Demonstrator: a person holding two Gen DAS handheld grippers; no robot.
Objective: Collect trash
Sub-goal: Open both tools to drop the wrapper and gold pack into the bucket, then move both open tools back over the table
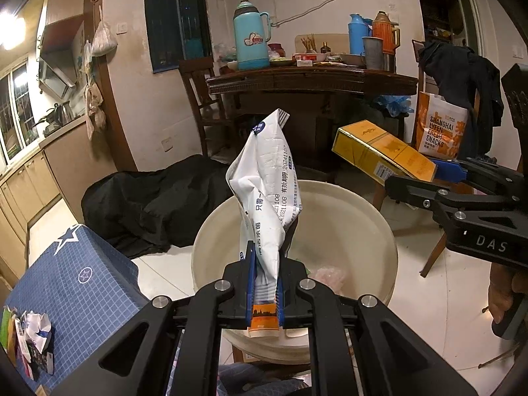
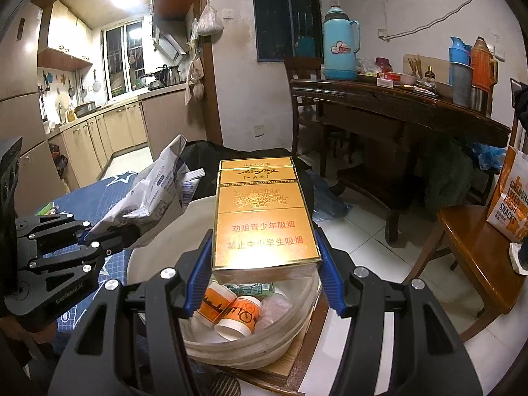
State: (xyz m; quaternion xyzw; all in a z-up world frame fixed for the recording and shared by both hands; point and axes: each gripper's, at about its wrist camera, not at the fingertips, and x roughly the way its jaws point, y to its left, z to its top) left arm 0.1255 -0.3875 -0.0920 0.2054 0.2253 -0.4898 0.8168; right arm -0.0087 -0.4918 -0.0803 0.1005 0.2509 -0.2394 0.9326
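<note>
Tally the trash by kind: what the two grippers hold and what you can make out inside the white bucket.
Crumpled white plastic wrapper, in the left gripper: 1
Gold cardboard cigarette carton, in the right gripper: 1
Orange-and-white paper cups, in the white plastic bucket: 2
Total: 4

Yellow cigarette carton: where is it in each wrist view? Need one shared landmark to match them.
Left wrist: carton right of centre, tilted, its right end in the right tongs, above and right of the bucket.
Right wrist: carton dead centre, clamped between the blue pads, over the bucket.
Shared landmark: teal thermos on the dark table.
</note>
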